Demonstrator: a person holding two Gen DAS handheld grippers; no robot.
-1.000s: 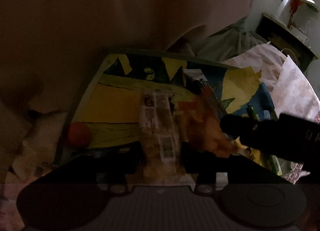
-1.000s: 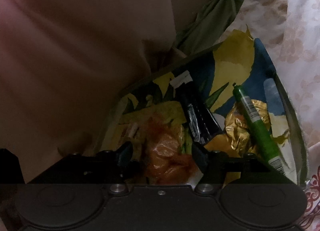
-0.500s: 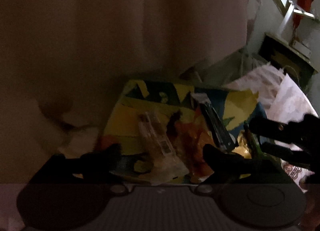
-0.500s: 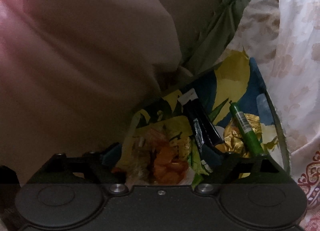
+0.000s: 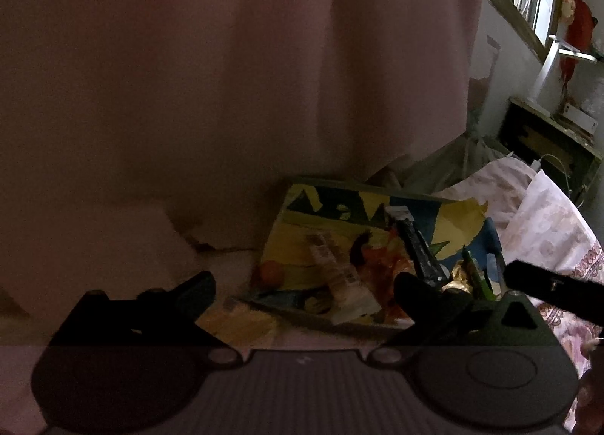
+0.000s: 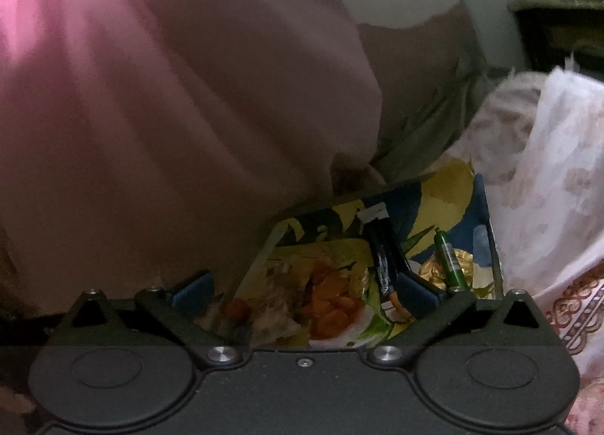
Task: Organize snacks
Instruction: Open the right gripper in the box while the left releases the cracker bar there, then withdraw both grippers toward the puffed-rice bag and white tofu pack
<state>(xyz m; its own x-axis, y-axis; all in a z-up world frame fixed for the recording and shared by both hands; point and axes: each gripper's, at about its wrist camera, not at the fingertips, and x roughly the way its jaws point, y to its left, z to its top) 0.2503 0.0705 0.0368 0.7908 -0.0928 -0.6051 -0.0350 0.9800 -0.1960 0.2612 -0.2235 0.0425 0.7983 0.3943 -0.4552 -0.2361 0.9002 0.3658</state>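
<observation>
A tray with a yellow, blue and green leaf print lies on the bed and holds the snacks. On it are a clear packet with white labels, an orange snack packet, a black bar, a gold foil sweet, a green tube and a small orange ball. My left gripper is open and empty above the tray's near edge. My right gripper is open and empty over the tray, and it also shows in the left wrist view.
A person in pink cloth fills the area behind the tray. Floral white bedding lies to the right. A yellow packet lies beside the tray's near left corner. A dark cabinet stands under a window.
Both grippers have pulled back and up from the tray, which now looks smaller. The left gripper's fingers have spread wider. The clear labelled packet has shifted and now lies slanted.
</observation>
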